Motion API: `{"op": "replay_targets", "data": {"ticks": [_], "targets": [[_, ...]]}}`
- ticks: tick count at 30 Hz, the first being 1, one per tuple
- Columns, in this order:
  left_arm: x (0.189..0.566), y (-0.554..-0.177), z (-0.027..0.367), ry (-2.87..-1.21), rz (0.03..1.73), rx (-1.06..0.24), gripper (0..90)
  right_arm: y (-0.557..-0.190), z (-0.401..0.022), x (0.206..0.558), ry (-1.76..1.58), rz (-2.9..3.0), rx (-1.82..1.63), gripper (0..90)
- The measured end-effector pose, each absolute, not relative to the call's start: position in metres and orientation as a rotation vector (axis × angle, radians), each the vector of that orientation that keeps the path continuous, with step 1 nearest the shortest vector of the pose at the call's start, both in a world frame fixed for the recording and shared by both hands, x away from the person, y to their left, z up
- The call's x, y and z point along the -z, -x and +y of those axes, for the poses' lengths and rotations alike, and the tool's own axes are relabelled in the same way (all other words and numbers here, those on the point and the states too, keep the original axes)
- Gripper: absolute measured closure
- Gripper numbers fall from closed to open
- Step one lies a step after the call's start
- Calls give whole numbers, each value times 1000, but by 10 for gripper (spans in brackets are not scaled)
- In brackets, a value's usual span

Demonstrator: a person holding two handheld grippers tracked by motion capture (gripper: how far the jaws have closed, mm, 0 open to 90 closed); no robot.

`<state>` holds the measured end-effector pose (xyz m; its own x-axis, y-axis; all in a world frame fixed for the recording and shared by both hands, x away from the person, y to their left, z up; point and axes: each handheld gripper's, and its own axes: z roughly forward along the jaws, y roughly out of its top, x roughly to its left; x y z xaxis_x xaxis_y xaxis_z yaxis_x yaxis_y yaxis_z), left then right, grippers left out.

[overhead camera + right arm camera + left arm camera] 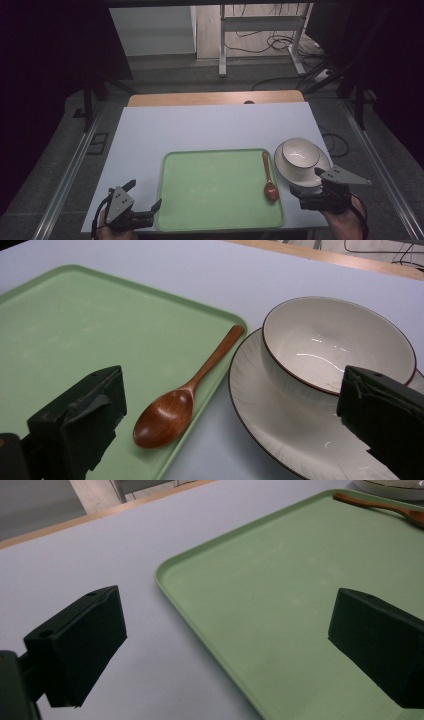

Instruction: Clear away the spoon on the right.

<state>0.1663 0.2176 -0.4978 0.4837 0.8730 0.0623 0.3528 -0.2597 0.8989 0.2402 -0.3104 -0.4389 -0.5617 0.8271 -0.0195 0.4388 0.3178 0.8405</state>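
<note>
A: Where was the white bowl (338,347)?
B: On its saucer (286,167), just right of the green tray (215,187) holding the wooden spoon (185,392).
A: And the tongs?
B: Right tongs (309,187) gaped near the saucer; left tongs (145,195) gaped by the tray's corner. Probably the approach step; next, closing on the bowl's rim.

Dim, even overhead light; dark surroundings, soft shadows, mild blur.
</note>
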Motion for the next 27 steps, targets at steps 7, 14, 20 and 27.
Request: {"op": "replay_targets", "data": {"ticks": [7,14,20,27], "targets": [[498,-166,218,-1828,1030,-726,17,-235,-316,442,-1120,2124,-1152,0],[498,-166,217,-1830,1026,-728,17,-228,-325,452,-1160,2107,-1181,0],[498,-165,217,-1828,1021,-735,17,-225,-331,465,-1182,2085,-1173,0],[497,-166,217,-1825,1023,-739,17,-228,-329,475,-1199,2120,-1131,0]]}}
